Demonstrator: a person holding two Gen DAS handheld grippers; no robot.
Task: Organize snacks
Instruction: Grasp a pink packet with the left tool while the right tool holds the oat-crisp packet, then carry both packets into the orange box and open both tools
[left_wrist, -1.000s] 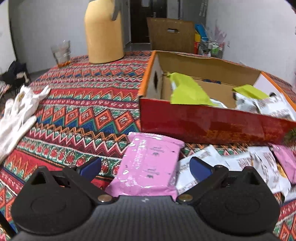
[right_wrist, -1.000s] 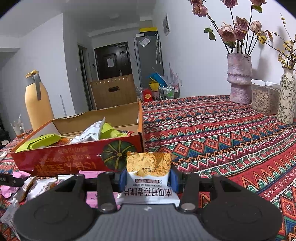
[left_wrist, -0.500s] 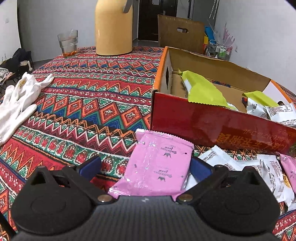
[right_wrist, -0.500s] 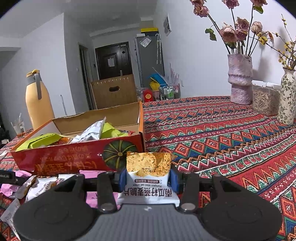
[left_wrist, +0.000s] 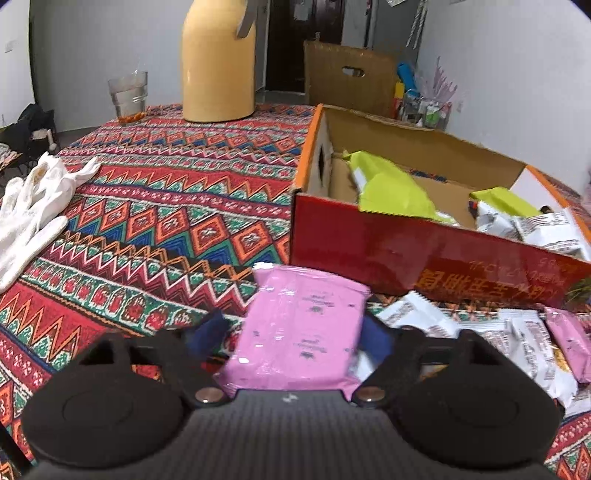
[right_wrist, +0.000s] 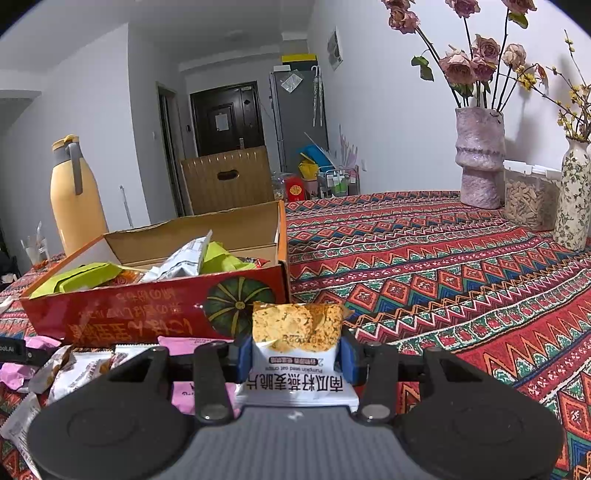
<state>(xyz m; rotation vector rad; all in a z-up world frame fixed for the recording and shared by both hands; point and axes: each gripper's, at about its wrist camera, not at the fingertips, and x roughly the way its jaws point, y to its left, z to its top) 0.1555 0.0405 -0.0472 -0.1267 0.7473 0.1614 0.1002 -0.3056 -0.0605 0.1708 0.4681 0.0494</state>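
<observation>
My left gripper (left_wrist: 291, 334) straddles a pink snack packet (left_wrist: 299, 332) lying on the patterned tablecloth; its blue pads are closing in, the right one touching the packet, the left with a small gap. The red cardboard box (left_wrist: 417, 254) stands just beyond, holding green packets (left_wrist: 391, 188) and white packets (left_wrist: 543, 229). My right gripper (right_wrist: 293, 352) is shut on a white oat crisp packet (right_wrist: 295, 347), held in front of the box (right_wrist: 147, 314). Loose white and pink packets (left_wrist: 528, 343) lie before the box.
A yellow jug (left_wrist: 218, 62) and a glass (left_wrist: 128, 94) stand at the far left. White gloves (left_wrist: 33, 206) lie at the left edge. Two vases (right_wrist: 480, 155) with flowers and a jar of seeds (right_wrist: 526, 199) stand at the far right.
My left gripper's fingers have closed in around the pink packet, and the gripper has dropped a little lower. My right gripper has stayed put with the oat crisp packet.
</observation>
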